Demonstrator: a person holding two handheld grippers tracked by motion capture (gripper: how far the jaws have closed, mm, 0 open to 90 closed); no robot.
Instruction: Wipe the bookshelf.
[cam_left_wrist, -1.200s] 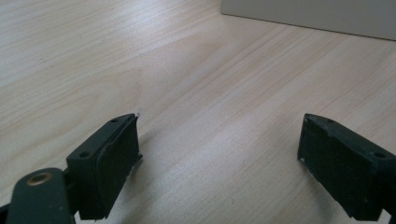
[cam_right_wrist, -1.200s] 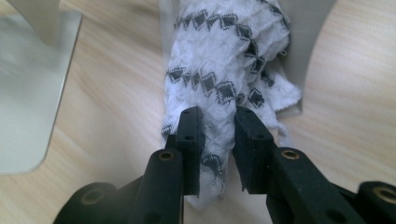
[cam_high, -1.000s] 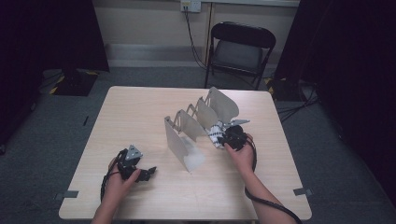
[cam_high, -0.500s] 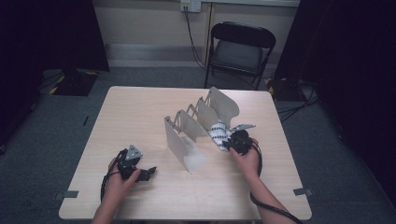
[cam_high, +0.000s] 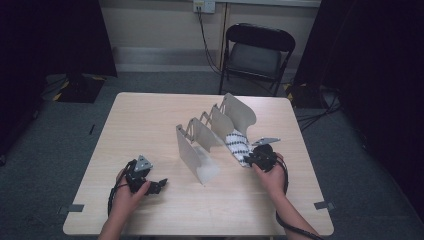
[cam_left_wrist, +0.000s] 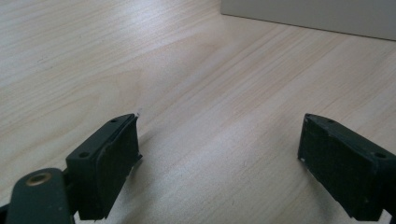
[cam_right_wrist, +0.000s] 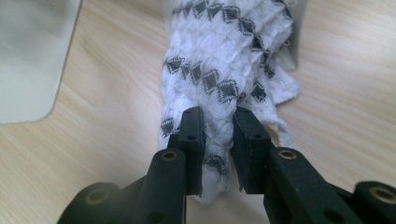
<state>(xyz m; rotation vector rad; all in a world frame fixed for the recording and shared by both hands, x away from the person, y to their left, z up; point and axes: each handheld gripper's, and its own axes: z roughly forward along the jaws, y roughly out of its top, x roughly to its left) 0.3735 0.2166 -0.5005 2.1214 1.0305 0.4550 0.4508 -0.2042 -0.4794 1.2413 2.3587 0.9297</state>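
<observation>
Pale wooden table (cam_high: 150, 125) carries one grey accordion-style rack of upright metal dividers (cam_high: 212, 135). I count about four dividers, and one rolled white knitted cloth with black diamond patterning (cam_right_wrist: 219, 60) lying in the slot nearest my right side, its end poking out onto the wood. My right gripper (cam_right_wrist: 217, 135) has its jaws pinched on that end. My left gripper (cam_left_wrist: 219, 154) rests on the table, jaws wide apart, holding nothing.

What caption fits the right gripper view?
Right tool shut on a white, black-diamond cloth lying on the wooden table.
</observation>
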